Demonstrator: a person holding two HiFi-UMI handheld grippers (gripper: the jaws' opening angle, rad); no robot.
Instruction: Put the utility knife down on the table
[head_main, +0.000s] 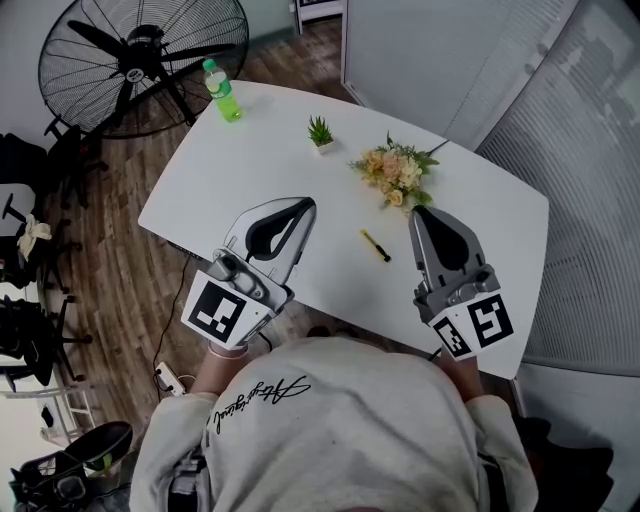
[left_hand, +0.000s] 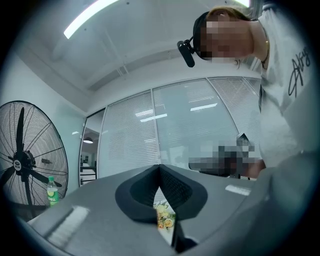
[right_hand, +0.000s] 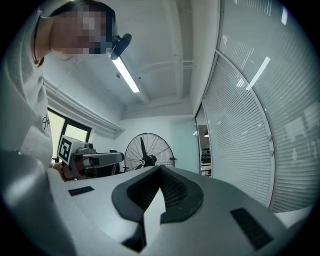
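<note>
White table (head_main: 250, 170), utility knife (head_main: 376, 245) lying near flower bouquet (head_main: 395, 172)

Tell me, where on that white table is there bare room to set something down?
The widest bare patch of the table lies between the bottle, the potted plant and the left gripper. Another is the right end, past the bouquet. Tightest: between bouquet, utility knife and right gripper.

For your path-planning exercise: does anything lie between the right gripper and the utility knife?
Nothing visible does. The utility knife lies on the table just left of the right gripper; the flowers sit farther back.
</note>
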